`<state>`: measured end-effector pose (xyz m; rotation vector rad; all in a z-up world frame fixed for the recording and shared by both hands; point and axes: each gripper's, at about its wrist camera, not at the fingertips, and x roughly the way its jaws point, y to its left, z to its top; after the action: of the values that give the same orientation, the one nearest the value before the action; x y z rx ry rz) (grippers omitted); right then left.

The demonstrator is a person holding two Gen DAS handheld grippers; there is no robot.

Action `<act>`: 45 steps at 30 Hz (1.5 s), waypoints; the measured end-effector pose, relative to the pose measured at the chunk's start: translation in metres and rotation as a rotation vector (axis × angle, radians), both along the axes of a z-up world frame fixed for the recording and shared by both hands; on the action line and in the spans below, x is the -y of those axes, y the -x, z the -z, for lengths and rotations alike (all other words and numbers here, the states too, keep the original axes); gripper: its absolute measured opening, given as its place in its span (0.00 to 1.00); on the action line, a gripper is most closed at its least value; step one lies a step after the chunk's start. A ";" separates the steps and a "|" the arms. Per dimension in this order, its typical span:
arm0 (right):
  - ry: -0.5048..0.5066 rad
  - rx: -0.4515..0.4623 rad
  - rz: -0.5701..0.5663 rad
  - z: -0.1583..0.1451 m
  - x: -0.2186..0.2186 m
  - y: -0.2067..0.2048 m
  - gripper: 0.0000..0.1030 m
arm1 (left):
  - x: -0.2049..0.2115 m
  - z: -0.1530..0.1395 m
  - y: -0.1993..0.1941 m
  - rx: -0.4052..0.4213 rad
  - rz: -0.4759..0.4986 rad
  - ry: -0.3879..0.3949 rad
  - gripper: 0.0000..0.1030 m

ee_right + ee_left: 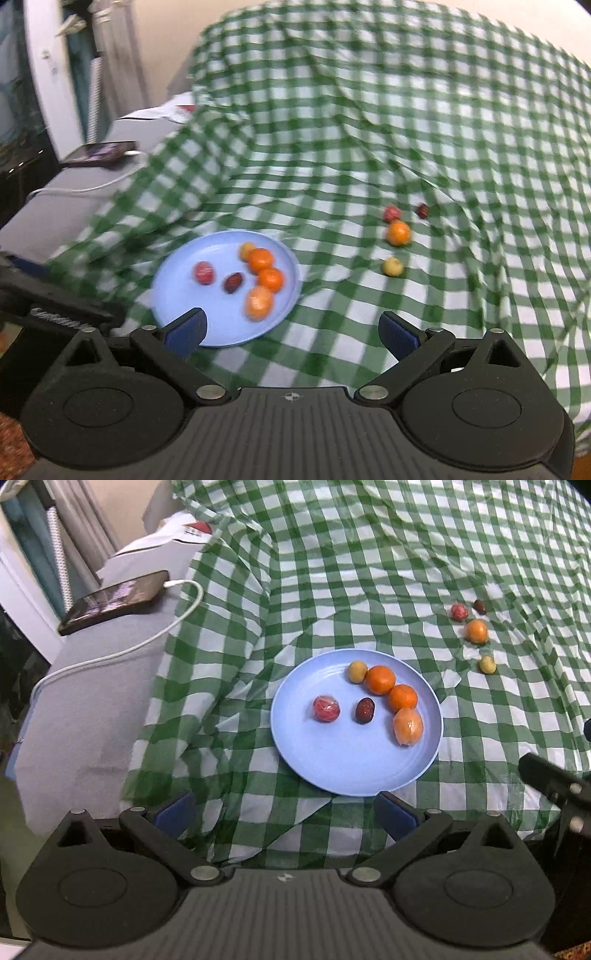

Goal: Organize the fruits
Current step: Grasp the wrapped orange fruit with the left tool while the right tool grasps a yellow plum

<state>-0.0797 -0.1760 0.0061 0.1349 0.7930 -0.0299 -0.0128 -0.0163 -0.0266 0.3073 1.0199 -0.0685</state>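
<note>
A light blue plate (pixel 325 768) (pixel 177 295) lies on the green checked cloth and holds several fruits: two oranges (pixel 380 679), a wrapped orange fruit (pixel 407 726), a yellow one (pixel 357 671), a dark red date (pixel 365 710) and a wrapped red fruit (pixel 326 708). On the cloth to the right lie an orange (pixel 475 631) (pixel 398 233), a yellow fruit (pixel 487 664) (pixel 392 266), a red fruit (pixel 459 611) (pixel 391 213) and a dark date (pixel 480 606) (pixel 423 211). My left gripper (pixel 286 810) is open at the plate's near edge. My right gripper (pixel 293 332) is open, to the right of the plate's near rim.
A phone (pixel 114 600) on a white charging cable (pixel 147 642) rests on a grey surface at the left, beside white boxes (pixel 159 550). The checked cloth (pixel 369 572) is wrinkled and rises toward the back. The right gripper's body (pixel 554 782) shows at the right edge.
</note>
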 end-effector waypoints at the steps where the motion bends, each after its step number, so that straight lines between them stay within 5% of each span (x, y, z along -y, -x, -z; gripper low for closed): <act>1: 0.003 -0.003 0.019 0.005 0.006 -0.004 0.96 | 0.003 0.001 -0.005 -0.008 0.004 0.000 1.00; 9: 0.047 -0.005 0.189 0.054 0.074 -0.055 0.96 | 0.041 -0.002 -0.054 -0.005 0.045 0.045 1.00; 13: 0.008 -0.020 0.172 0.083 0.101 -0.082 0.89 | 0.071 0.000 -0.087 -0.008 0.078 0.074 1.00; 17: 0.010 -0.025 0.131 0.111 0.109 -0.113 0.60 | 0.099 0.009 -0.119 -0.010 0.090 0.065 1.00; 22: 0.029 -0.047 0.067 0.143 0.110 -0.146 0.48 | 0.120 0.023 -0.148 -0.034 0.094 0.068 1.00; 24: 0.104 -0.010 0.044 0.146 0.107 -0.146 0.26 | 0.131 0.030 -0.157 -0.041 0.103 0.068 1.00; 32: 0.131 0.006 0.393 0.146 0.187 -0.132 0.26 | 0.218 0.067 -0.199 -0.108 0.201 0.111 1.00; 37: 0.102 0.001 0.409 0.154 0.192 -0.132 0.26 | 0.273 0.102 -0.217 -0.143 0.282 0.096 0.99; 39: 0.079 0.007 0.416 0.154 0.196 -0.132 0.26 | 0.283 0.111 -0.223 -0.141 0.281 0.099 0.87; 43: 0.083 0.010 0.414 0.156 0.195 -0.134 0.26 | 0.283 0.125 -0.236 -0.219 0.270 0.197 0.44; 45: 0.082 0.012 0.415 0.154 0.194 -0.133 0.26 | 0.281 0.124 -0.235 -0.204 0.279 0.220 0.39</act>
<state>0.0528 -0.3702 -0.1481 0.2204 0.7398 -0.4532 0.2220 -0.2977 -0.1510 0.2431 1.1545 -0.4691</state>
